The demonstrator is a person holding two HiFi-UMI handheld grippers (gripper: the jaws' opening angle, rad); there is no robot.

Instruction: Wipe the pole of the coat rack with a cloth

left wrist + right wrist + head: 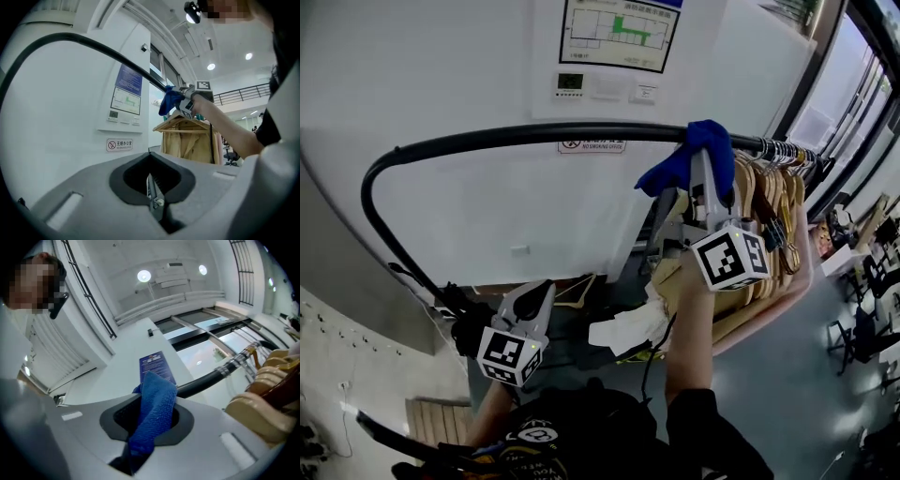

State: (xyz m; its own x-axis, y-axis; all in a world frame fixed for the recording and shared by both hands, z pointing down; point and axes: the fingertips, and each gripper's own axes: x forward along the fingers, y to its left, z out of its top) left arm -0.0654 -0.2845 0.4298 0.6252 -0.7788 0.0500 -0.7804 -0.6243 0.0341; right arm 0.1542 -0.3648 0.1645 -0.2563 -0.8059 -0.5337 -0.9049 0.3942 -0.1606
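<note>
Clamped on the cloth point(689, 155) draped over the pole point(525, 137) just ahead of its jaws, the right hand-held gripper point(146, 434) should press firmly while sliding along; the left hand-held gripper point(153, 192) hangs closed, empty.

A small no-smoking sign point(119, 144) on the white wall point(441, 84), just under the coat rack's pole point(534, 136) in the head view, shows a crossed-out cigarette. Beside the symbol stand the Chinese characters 无烟办公室 and, beneath them, a small English line beginning "NO SMOKING". Higher on the same wall, the framed floor plan point(620, 33), the blue notice point(128, 80) and the thermostat display point(570, 82) carry print too small to read.
</note>
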